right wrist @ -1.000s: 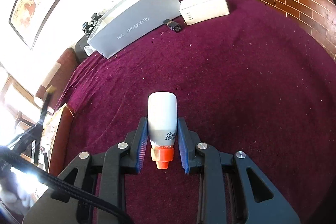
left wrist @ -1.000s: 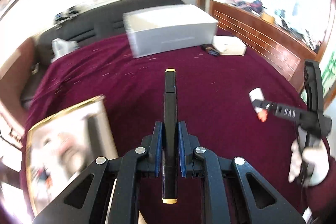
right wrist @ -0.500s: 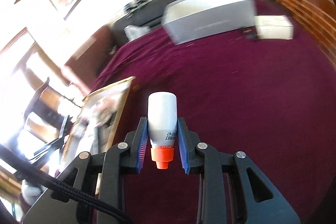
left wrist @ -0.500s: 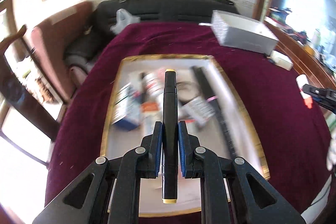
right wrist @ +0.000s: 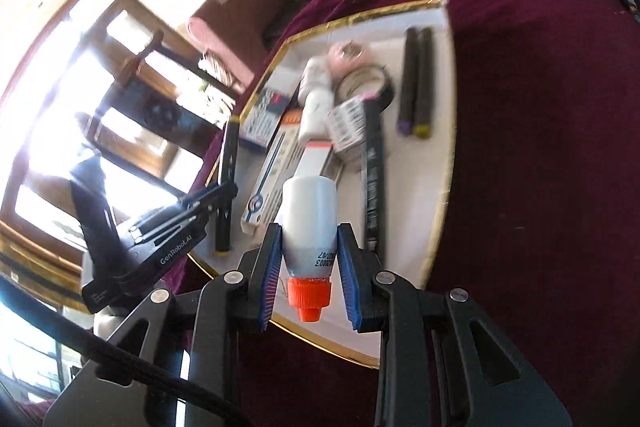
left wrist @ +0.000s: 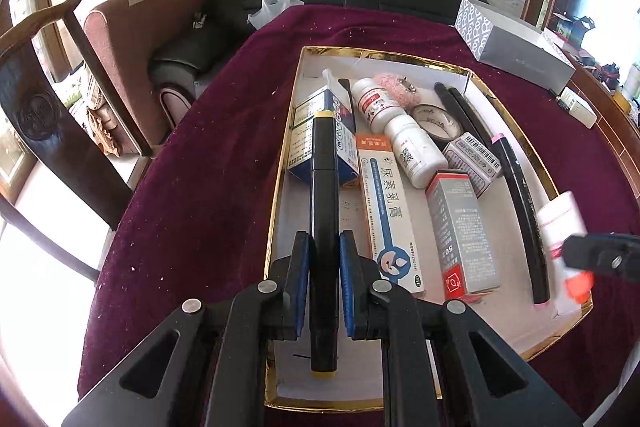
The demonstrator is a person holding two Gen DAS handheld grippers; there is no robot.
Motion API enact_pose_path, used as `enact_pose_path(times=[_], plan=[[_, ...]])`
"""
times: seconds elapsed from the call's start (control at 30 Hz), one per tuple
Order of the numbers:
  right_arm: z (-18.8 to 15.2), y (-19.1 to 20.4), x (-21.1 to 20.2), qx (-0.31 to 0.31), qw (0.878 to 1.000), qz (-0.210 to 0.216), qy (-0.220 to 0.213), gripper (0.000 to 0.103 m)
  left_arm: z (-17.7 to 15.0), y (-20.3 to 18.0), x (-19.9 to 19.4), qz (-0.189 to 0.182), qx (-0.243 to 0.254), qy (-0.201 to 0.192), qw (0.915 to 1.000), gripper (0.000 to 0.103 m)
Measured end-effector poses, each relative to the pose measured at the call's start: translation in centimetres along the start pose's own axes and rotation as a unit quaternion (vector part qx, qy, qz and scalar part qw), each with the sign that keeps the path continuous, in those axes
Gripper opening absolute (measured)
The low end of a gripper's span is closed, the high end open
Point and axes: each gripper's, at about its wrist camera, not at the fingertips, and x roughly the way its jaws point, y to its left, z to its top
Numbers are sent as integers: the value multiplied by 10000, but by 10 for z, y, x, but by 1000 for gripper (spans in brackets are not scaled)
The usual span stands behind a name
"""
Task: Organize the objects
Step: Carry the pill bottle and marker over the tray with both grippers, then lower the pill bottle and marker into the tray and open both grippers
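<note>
Black marker (left wrist: 325,211) sits pinched in the left tool (left wrist: 324,283); right tool (right wrist: 310,275) grips a white bottle (right wrist: 310,223).

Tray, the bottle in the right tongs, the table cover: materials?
Tray: looks like white card with gold foil edging; thin folded walls, shiny creased rim.
Bottle: likely matte white plastic, orange ribbed cap; printed code on it.
Table cover: maroon fabric, velvet-like; matte nap with lint specks.
</note>
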Motion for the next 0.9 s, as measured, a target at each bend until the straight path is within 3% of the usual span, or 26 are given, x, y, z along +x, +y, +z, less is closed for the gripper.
enact_pose_path(times=[0.27, 0.4, 0.57, 0.63, 0.77, 0.9], plan=[[-4, 11, 33, -312, 9972, -653, 180, 26, -5, 2, 2, -47, -40, -126, 9999, 12], [-3, 19, 43, -496, 9938, -980, 201, 26, -7, -3, -5, 159, 23, -347, 9993, 16], [-2, 29, 44, -645, 9911, -1160, 129, 27, -9, -8, -23, 260, -36, -737, 9969, 46], [-3, 30, 43, -659, 9908, -1179, 107, 28, -11, -13, -35, 547, 29, -1035, 9931, 66], [-6, 34, 35, -661, 9908, -1182, -67, 32, -12, -18, -58, 659, -6, -1491, 9866, 69], [-9, 38, 16, -618, 9906, -1149, -422, 43, -8, -20, -82, 820, -226, -1801, 9800, 89]])
